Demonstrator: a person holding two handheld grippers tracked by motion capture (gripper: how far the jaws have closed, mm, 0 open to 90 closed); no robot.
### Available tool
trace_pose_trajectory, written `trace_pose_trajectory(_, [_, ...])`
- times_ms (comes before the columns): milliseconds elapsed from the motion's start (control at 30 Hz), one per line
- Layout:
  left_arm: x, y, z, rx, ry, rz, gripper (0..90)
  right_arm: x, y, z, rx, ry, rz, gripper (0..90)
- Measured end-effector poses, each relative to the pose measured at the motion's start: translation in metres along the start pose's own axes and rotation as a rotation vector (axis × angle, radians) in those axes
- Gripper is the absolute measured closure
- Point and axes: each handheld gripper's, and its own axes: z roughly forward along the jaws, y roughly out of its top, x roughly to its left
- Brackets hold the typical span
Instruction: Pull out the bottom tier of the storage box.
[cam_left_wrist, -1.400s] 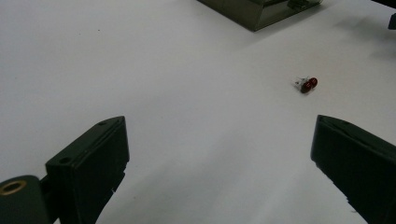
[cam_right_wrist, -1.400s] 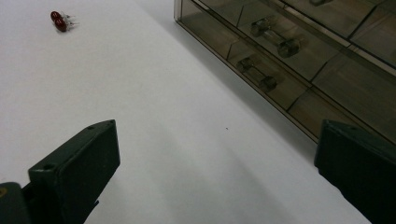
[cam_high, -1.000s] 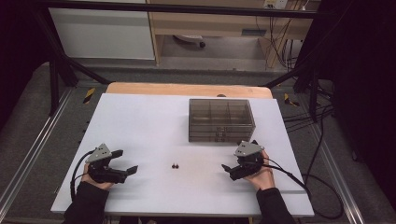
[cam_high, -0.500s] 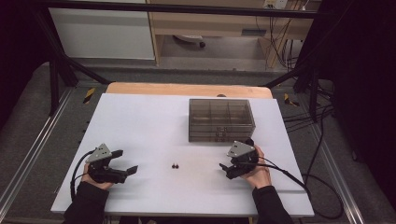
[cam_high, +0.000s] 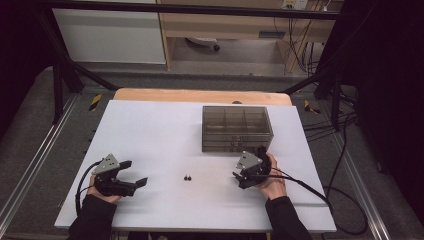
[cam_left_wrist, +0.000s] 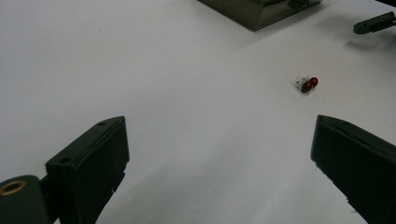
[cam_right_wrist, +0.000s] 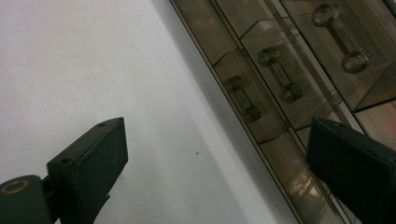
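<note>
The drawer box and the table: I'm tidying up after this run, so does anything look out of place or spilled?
Only the two small red bulbs stand out: they lie loose on the bare white table, in front of the smoky drawer box rather than in it. The box sits square and undamaged.

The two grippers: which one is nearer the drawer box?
The right gripper, directly in front of the drawer box. The left gripper rests far off near the table's left edge.
</note>
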Motion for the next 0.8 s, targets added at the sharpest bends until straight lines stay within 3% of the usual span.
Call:
trace_pose_trajectory(367, [0.0002, -0.0001, 0.0003, 0.001, 0.001, -0.001, 4.0, 0.0039, -0.0003, 0.0049, 0.044, -0.082, -0.11, 13.1])
trace_pose_trajectory(800, [0.0001, -0.0002, 0.0005, 0.002, 0.001, -0.002, 4.0, 0.0073, -0.0022, 0.0092, 0.066, -0.14, -0.209, 22.0])
